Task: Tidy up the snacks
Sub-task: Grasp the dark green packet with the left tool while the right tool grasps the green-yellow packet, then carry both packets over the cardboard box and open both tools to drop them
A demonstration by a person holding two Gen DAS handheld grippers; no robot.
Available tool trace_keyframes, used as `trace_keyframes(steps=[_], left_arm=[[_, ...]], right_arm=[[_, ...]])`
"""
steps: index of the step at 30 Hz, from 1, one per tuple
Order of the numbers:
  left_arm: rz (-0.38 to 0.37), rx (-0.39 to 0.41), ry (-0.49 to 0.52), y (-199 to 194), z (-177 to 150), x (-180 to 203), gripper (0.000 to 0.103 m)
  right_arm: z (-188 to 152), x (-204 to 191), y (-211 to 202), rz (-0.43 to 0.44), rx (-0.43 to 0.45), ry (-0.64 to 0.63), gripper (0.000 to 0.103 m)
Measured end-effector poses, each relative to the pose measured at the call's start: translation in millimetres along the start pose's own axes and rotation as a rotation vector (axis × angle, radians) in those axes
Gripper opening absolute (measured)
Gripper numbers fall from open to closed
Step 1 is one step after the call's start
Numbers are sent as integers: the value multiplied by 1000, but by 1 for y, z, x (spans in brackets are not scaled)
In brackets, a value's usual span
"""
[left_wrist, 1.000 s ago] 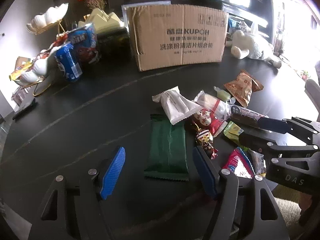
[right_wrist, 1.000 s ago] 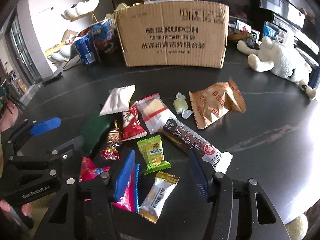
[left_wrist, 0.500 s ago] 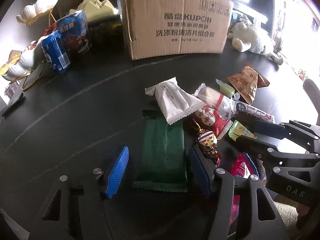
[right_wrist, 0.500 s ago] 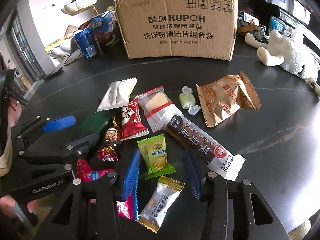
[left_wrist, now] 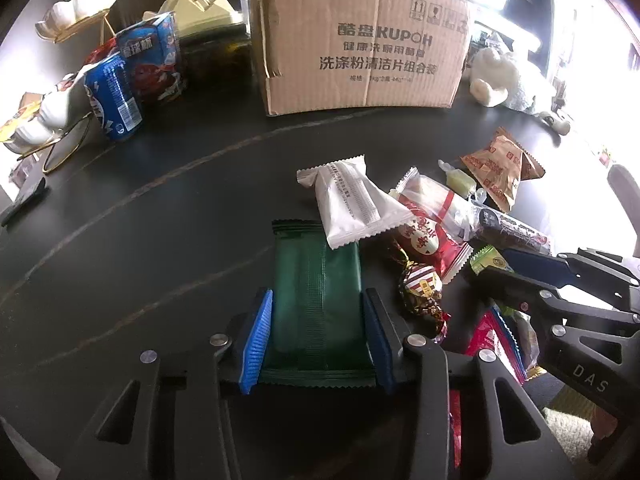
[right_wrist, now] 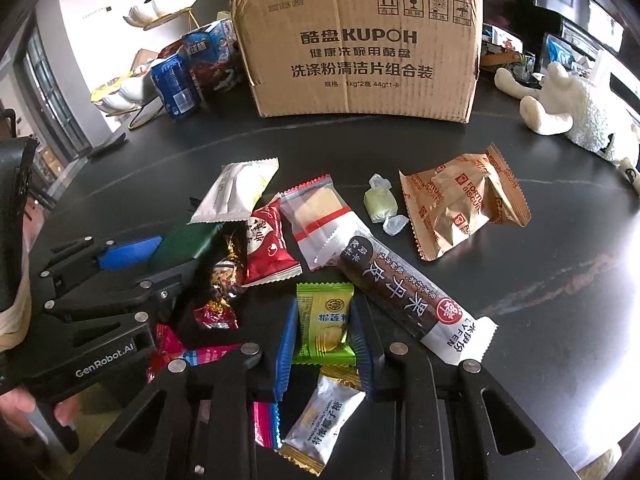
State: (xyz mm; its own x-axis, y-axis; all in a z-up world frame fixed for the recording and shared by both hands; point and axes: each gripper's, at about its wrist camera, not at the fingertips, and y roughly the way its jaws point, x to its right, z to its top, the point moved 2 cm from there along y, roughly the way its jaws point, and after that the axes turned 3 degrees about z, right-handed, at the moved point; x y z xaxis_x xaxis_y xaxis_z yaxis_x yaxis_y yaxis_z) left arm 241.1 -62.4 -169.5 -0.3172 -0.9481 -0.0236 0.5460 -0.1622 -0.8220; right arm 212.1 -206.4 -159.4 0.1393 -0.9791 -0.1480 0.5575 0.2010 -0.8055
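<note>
At the bottom of each wrist view, the left gripper (left_wrist: pixel 318 336) closes its jaws around a dark green packet (left_wrist: pixel 318 296) while the right gripper (right_wrist: pixel 324 350) closes around a light green candy (right_wrist: pixel 325 322), both on the black table (left_wrist: pixel 160 216).

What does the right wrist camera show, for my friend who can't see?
The right gripper has jaws closing around a light green candy packet on a black table strewn with snacks. A cardboard box stands behind.
</note>
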Motion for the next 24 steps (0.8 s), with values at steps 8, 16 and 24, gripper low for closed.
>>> trace_keyframes(steps=[8,16,24], left_arm=[[11,45,-9,-26,0,-1,44],[18,123,-15,-60,7,3,44],[26,201,-5,-83,28,8,44]], right_arm=[[5,-4,-19,2,54,-3,28],[13,-14,-50,6,138,-18,28],[28,-15,-72,13,210,-22,28]])
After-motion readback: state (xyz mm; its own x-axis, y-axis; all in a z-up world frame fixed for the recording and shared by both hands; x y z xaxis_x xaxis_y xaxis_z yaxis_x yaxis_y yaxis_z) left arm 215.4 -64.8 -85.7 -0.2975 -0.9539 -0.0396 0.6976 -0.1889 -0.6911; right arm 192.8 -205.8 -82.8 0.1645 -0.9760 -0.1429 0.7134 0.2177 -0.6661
